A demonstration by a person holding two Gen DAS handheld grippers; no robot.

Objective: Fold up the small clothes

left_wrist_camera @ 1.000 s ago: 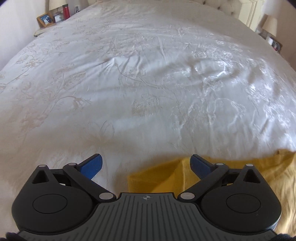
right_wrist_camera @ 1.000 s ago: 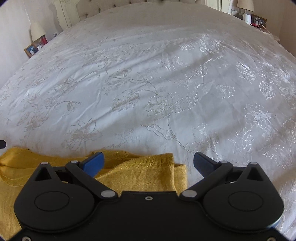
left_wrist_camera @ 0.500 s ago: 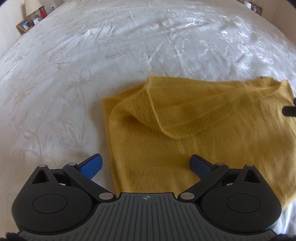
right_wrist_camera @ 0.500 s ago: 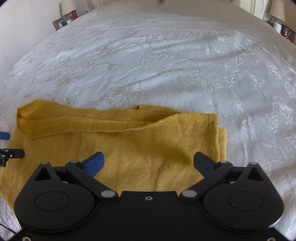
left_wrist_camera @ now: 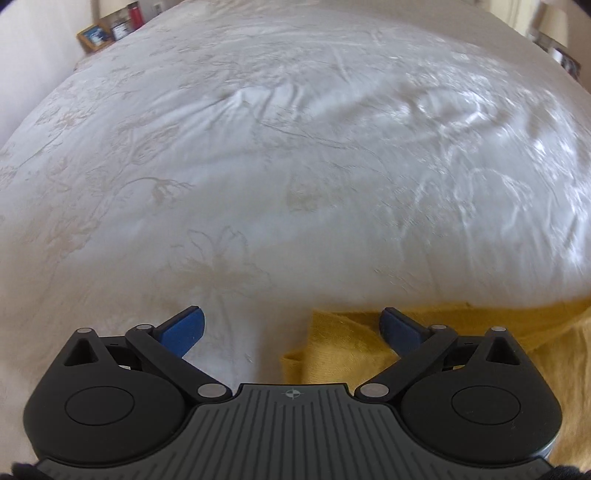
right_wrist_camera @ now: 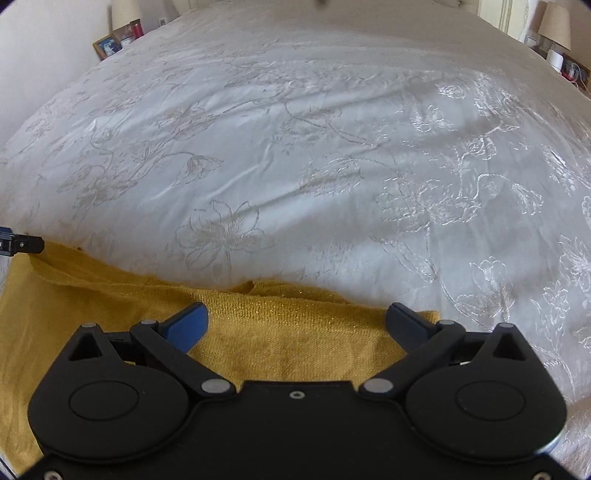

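A mustard-yellow knitted garment (right_wrist_camera: 288,332) lies flat on a wide bed covered by a white bedspread (right_wrist_camera: 295,155) embroidered with pale flowers and stems. Everything here is placed relative to that garment. In the right wrist view, the right gripper (right_wrist_camera: 295,323) hangs over the garment's right part, its two blue-tipped fingers (right_wrist_camera: 186,326) spread wide apart with nothing between them; one finger is above the knit and the other is above its right edge. The garment's far edge shows a rolled or folded band, and beyond it the bedspread stretches away. At the garment's far left corner, a small dark piece of the other tool (right_wrist_camera: 22,245) pokes into that view. In the left wrist view, the left gripper (left_wrist_camera: 291,328) sits at the garment's (left_wrist_camera: 343,343) left edge, fingers also wide apart and holding nothing: the right finger is over the yellow knit, the left finger over bare bedspread (left_wrist_camera: 295,166). Far beyond the garment, past the bed's left corner, stand a framed photo (left_wrist_camera: 94,35) and a red bottle (left_wrist_camera: 135,13); past the right corner stands a lamp (right_wrist_camera: 556,26). The left view is slightly blurred.
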